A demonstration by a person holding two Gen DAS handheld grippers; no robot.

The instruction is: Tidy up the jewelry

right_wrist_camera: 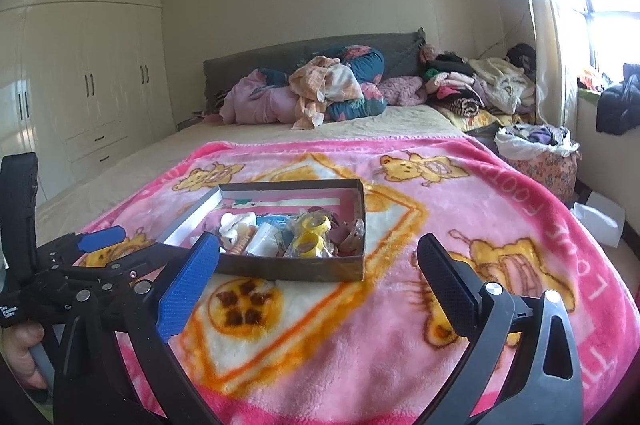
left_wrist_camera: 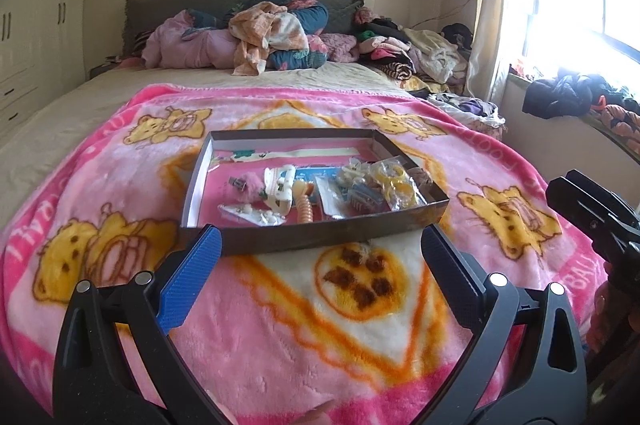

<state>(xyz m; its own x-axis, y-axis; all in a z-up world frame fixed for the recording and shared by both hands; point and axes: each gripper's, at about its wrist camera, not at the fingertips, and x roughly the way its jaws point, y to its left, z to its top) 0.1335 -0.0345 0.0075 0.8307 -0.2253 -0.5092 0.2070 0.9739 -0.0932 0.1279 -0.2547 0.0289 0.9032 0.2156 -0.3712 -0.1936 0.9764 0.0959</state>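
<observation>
The box (left_wrist_camera: 304, 241) of jewelry lies on the pink blanket (left_wrist_camera: 280, 325) on the bed, at 12 o'clock of the left tool (left_wrist_camera: 316, 253). Both tools gape wide, empty. Only the right view shows the wardrobe (right_wrist_camera: 92, 81); there the box (right_wrist_camera: 296, 267) sits at 11 o'clock of the right tool (right_wrist_camera: 316, 257).

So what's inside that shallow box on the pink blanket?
The box holds a jumble: a yellow piece in a clear bag, a peach coiled band, a white clip, a pink fluffy thing. Whatever lies beneath the pile is covered.
</observation>
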